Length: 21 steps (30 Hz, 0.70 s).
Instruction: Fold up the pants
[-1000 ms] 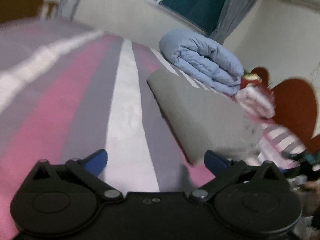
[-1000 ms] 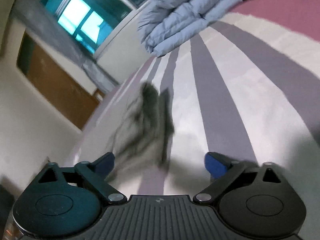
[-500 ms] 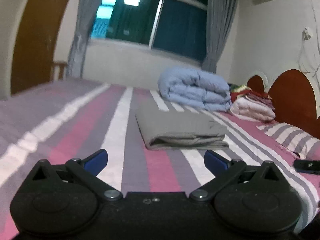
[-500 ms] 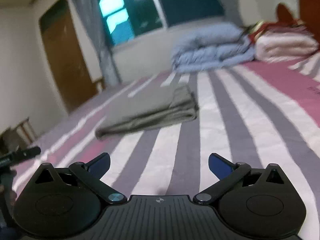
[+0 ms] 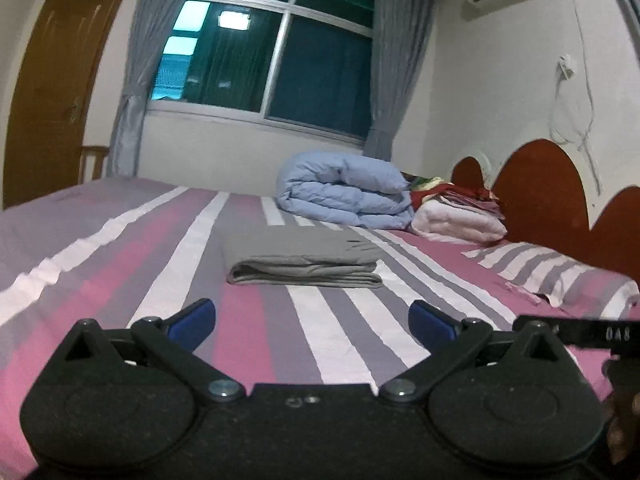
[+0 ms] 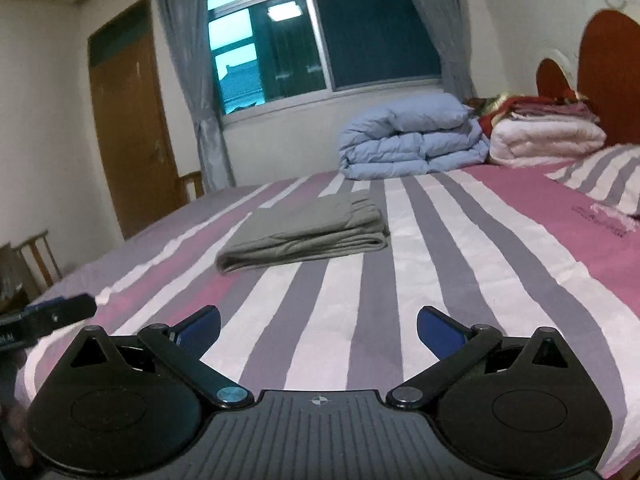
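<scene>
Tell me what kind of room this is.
Most likely a home bedroom: a bed with a striped sheet, a wooden headboard, a rolled blue duvet, and a curtained window.

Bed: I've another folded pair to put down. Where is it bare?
Bare striped bedspread lies between the folded grey pants and both open grippers, also right of the pants. Crowded by the headboard: blue duvet, blanket stack, pillow.

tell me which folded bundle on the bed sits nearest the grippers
The grey folded pants, flat and alone mid-bed. The blue duvet and white bedding lie farther back by the headboard.
</scene>
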Tool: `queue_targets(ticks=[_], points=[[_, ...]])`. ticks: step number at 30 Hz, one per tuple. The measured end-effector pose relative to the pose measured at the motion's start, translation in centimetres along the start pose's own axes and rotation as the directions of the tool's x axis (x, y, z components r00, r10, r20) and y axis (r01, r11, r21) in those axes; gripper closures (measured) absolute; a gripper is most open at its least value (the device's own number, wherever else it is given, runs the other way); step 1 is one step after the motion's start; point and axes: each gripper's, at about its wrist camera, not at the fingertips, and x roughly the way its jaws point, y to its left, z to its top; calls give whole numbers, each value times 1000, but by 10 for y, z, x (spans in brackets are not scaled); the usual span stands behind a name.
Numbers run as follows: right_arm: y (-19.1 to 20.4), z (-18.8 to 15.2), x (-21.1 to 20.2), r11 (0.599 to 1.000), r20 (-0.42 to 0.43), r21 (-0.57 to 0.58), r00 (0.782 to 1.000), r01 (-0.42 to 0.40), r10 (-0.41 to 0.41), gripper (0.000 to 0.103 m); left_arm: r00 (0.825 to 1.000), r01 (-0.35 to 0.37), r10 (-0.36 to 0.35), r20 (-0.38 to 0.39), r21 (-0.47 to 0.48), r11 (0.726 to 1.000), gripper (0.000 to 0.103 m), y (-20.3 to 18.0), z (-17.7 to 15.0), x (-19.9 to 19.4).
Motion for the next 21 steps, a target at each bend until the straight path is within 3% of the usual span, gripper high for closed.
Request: queue_targets(ticks=[7, 21], points=[[32, -11, -21, 994, 42, -91, 997, 61, -57, 0, 998, -43, 44, -47, 29, 999, 6, -4, -6, -10], [30, -12, -8, 994, 34, -101, 999, 36, -32, 0, 996, -75, 76, -36, 40, 996, 6, -9, -8, -11]])
